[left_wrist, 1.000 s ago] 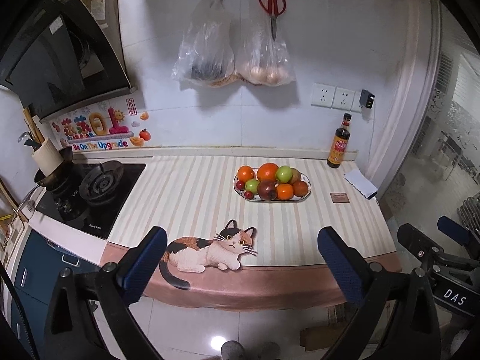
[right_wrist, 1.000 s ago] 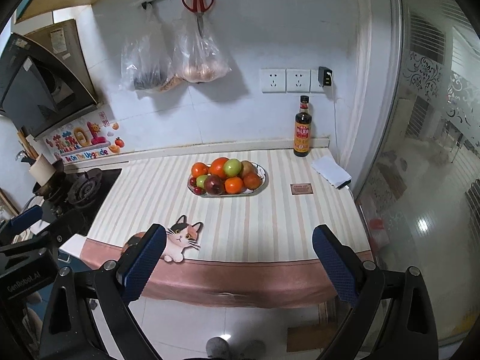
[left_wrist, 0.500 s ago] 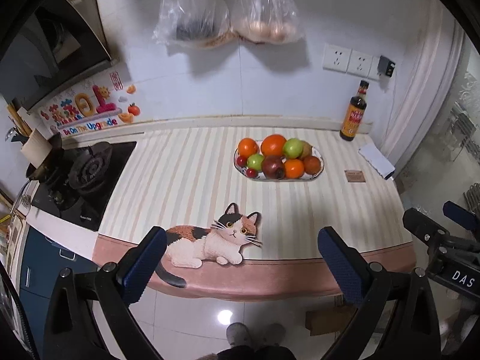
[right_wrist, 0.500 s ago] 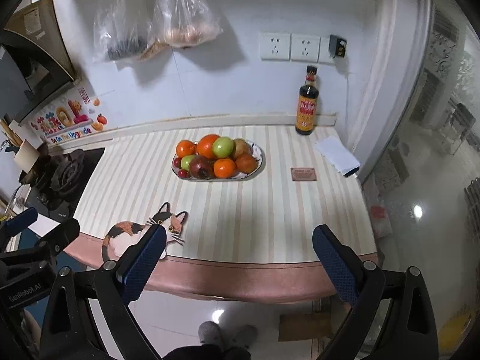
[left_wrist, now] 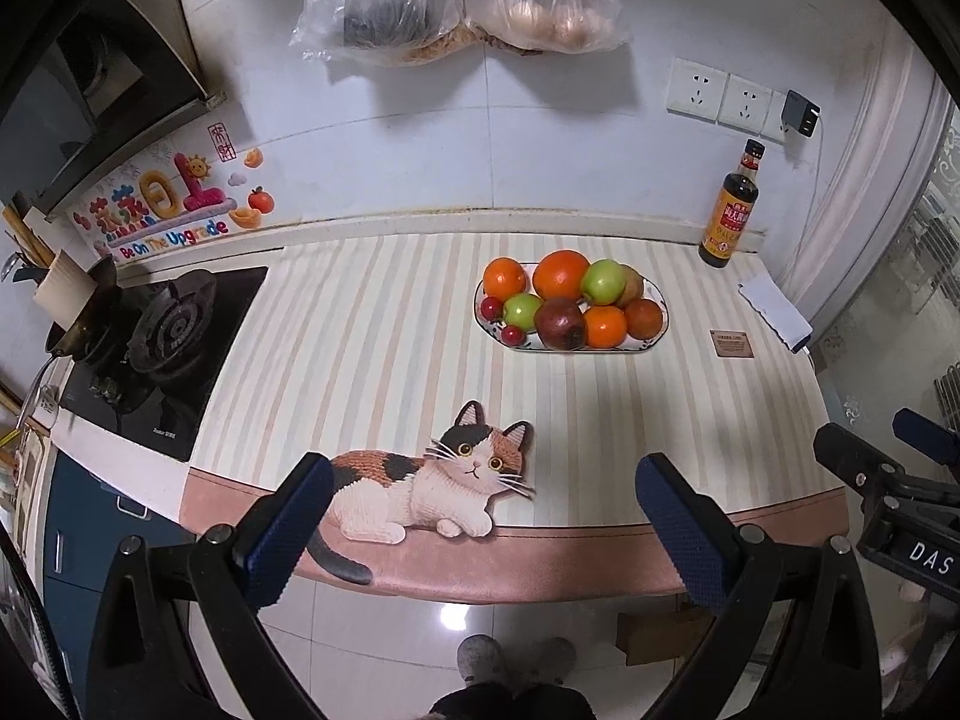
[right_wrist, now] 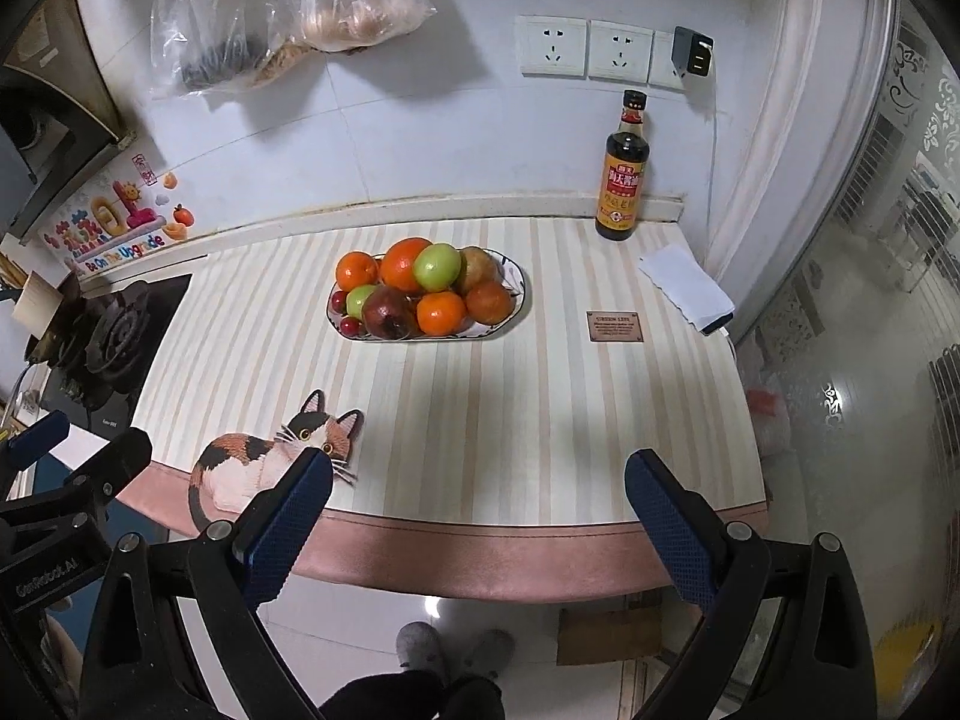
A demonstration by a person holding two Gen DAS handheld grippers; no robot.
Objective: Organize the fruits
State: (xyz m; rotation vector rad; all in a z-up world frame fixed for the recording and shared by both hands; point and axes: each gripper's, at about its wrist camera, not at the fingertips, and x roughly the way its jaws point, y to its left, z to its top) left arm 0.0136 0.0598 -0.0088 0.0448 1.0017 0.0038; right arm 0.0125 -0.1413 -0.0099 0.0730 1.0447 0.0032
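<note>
Evidently both grippers, left gripper (left_wrist: 483, 510) and right gripper (right_wrist: 477, 507), released, short of the fruit plate (left_wrist: 651, 343).

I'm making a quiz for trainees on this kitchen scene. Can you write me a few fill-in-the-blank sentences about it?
1. The fruits sit piled on an oval ___ on the striped counter.
2. The dark sauce bottle stands against the wall, below the wall ___.
3. Both the left gripper and right gripper are ___ and hold nothing.

Missing words: plate; sockets; open

Bright overhead light glares off the floor tiles (left_wrist: 453, 617); sharp focus, heavy fisheye bending, dark corners.
</note>
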